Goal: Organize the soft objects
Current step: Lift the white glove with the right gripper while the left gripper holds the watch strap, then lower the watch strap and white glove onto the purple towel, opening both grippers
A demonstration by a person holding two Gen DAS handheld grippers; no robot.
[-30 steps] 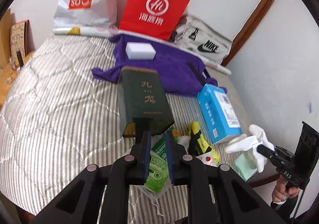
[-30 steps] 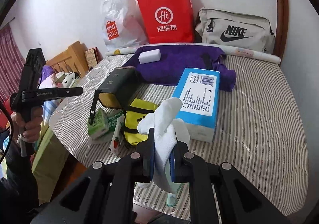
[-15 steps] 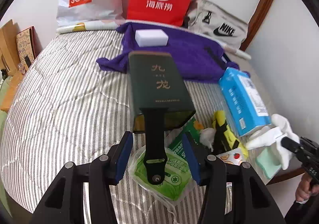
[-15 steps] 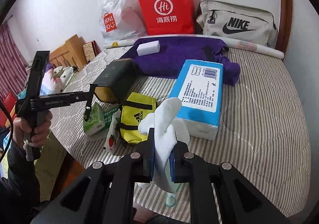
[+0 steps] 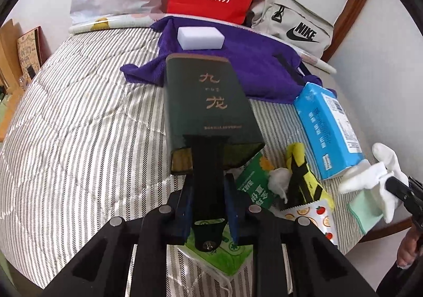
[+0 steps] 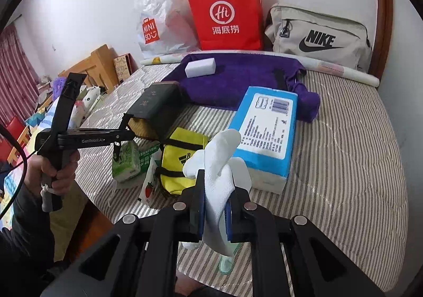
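My left gripper is shut on the black flap of a dark green case lying on the striped bed; it also shows from the side in the right wrist view. Below it lies a green tissue pack. My right gripper is shut on a white glove with a pale green cloth hanging under it, above the bed's near edge. A yellow pouch, a blue tissue pack and a purple towel with a white sponge lie beyond.
A Miniso bag, a red paper bag and a Nike bag stand along the wall. A fruit-print packet lies at the bed's near edge. A rolled poster lies behind the towel. Wooden furniture is left.
My left gripper let go of the green tissue pack, opened wide, moved forward and closed on the dark case's black flap. The right gripper still holds the glove, nearly still.
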